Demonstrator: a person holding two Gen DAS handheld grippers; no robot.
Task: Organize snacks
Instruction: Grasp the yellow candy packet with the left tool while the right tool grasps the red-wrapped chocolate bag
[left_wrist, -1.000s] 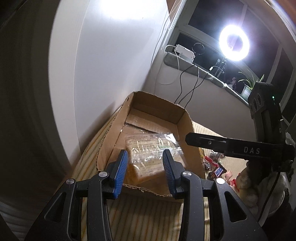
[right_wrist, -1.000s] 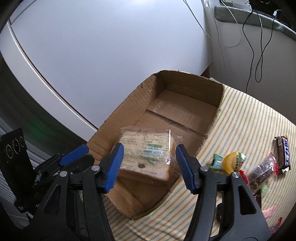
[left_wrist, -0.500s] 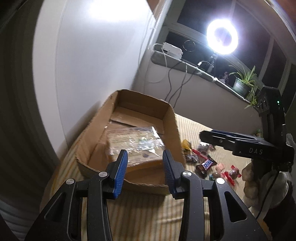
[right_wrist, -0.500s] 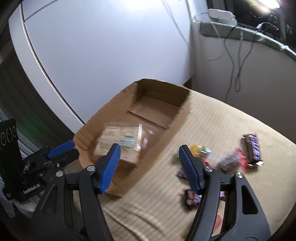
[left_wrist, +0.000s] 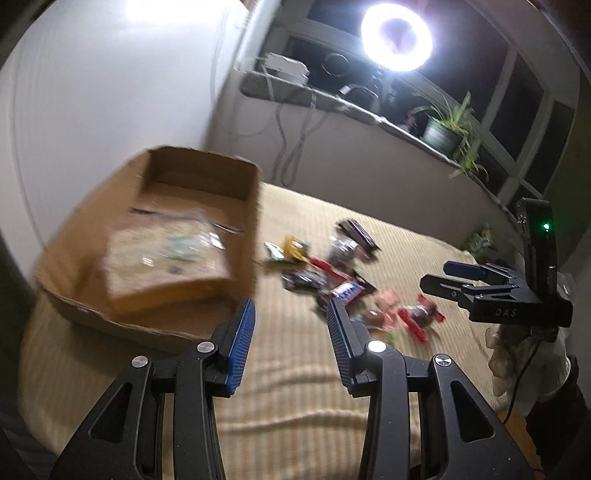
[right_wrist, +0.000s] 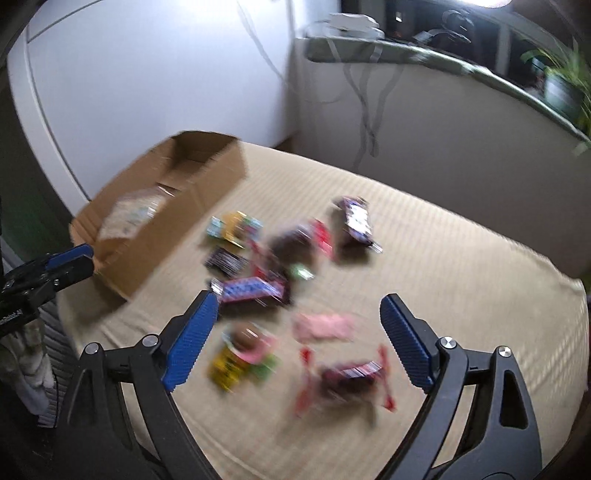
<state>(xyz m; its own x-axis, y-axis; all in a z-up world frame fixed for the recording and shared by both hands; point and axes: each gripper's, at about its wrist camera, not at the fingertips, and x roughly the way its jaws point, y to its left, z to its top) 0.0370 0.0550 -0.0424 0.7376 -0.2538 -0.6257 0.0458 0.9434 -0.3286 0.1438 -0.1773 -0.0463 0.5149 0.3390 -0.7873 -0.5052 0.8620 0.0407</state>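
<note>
1. Hovering above the striped table (right_wrist: 461, 258), the right claw (right_wrist: 295, 339) has its jaws spreading wide, with nothing pressed between the pads; the loose snacks lie on the cloth below and between its fingers.
2. Closest under the right claw lie a pink packet (right_wrist: 323, 326) roughly midway between the blue pads, a round brown-and-pink sweet (right_wrist: 247, 341) just beside the left pad, and a red-edged wrapper (right_wrist: 347, 376) lower down.
3. Further out from that claw are a purple bar (right_wrist: 251, 290), a dark bar (right_wrist: 356, 221) and a yellow-green packet (right_wrist: 234, 225), all blurred.
4. The cardboard box (left_wrist: 243, 206) stands at the table's left end, beside the white wall; a clear-wrapped bread pack (left_wrist: 166, 262) rests inside it.
5. The left claw (left_wrist: 291, 332) is empty and its jaws are parting slightly, poised just past the box's near right corner; the bread pack lies up and to its left, well apart from the pads.
6. The snack heap (left_wrist: 332, 273) sits just beyond the left claw, to its right.
</note>
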